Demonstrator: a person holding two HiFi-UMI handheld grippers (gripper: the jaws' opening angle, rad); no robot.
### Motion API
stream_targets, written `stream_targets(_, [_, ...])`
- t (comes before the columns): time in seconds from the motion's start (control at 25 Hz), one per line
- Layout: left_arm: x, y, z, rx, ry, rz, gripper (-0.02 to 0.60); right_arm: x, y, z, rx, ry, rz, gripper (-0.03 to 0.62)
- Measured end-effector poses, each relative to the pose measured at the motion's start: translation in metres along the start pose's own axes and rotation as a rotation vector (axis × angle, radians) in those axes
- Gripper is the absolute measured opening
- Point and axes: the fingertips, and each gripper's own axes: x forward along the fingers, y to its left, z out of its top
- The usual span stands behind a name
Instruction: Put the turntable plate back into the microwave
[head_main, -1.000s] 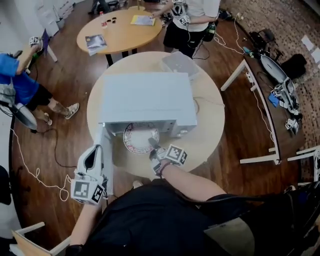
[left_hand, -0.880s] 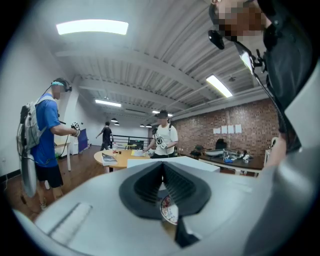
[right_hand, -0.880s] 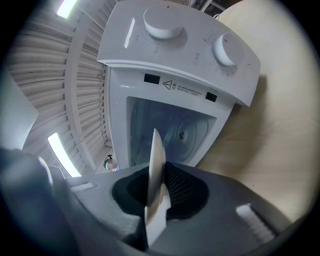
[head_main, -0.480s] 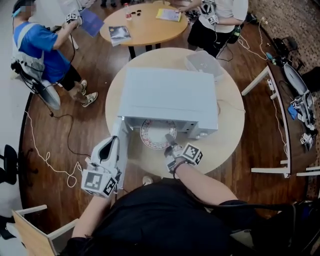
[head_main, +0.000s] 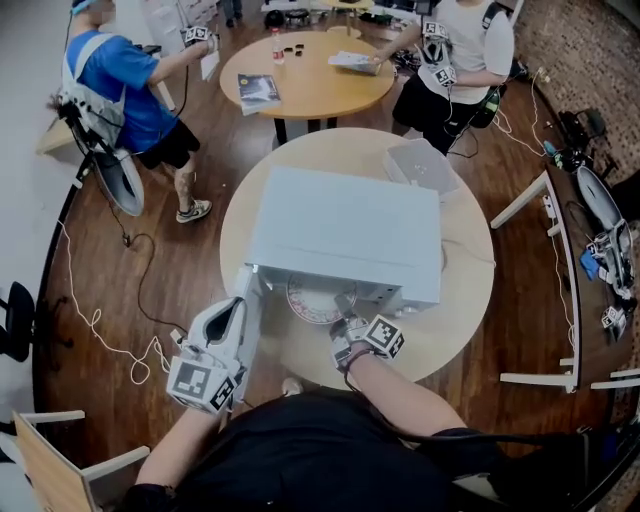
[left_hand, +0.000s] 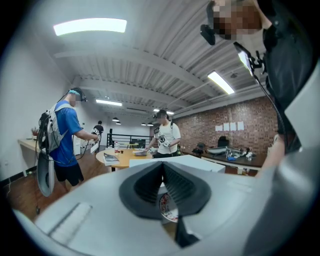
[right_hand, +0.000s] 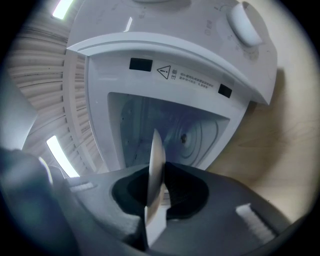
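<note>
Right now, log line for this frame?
right gripper shut on turntable plate | plate partway into microwave | door open | left gripper shut, empty

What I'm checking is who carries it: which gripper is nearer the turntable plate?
Right. The right gripper is shut on the turntable plate's near edge; the left gripper is apart from it, to its left.

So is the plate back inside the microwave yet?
Not quite. The microwave already has its door open. The right gripper is shut on the edge of the turntable plate, which sits partway into the opening. Left to do: slide it fully in, settle it flat, let go, and probably shut the door.
</note>
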Motion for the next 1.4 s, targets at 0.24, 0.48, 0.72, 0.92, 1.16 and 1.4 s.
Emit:
stream_targets(0.24, [0.010, -0.002, -0.003, 0.002, 0.010, -0.011, 0.005, 0.001, -0.006, 0.006, 0.003, -0.005, -0.007, 0.034])
stream_targets(0.48, [0.006, 0.009, 0.012, 0.008, -0.020, -0.004, 0.005, 0.013, -0.002, 0.006, -0.011, -0.025, 0.004, 0.034])
stream_targets(0.72, [0.020, 0.009, 0.009, -0.023, -0.006, -0.003, 0.005, 0.017, 0.003, 0.014, 0.013, -0.021, 0.000, 0.034])
stream_targets(0.92, [0.022, 0.008, 0.011, -0.020, 0.003, -0.005, 0.005, 0.020, 0.003, 0.012, 0.027, -0.023, 0.005, 0.034])
stream_targets(1.16, [0.024, 0.001, 0.008, -0.020, 0.007, -0.008, 0.005, 0.022, 0.000, 0.022, 0.020, -0.036, 0.000, 0.034])
stream_targets(1.4, [0.021, 0.007, 0.011, -0.021, 0.005, 0.004, 0.005, 0.028, -0.002, 0.028, 0.023, -0.062, -0.001, 0.034])
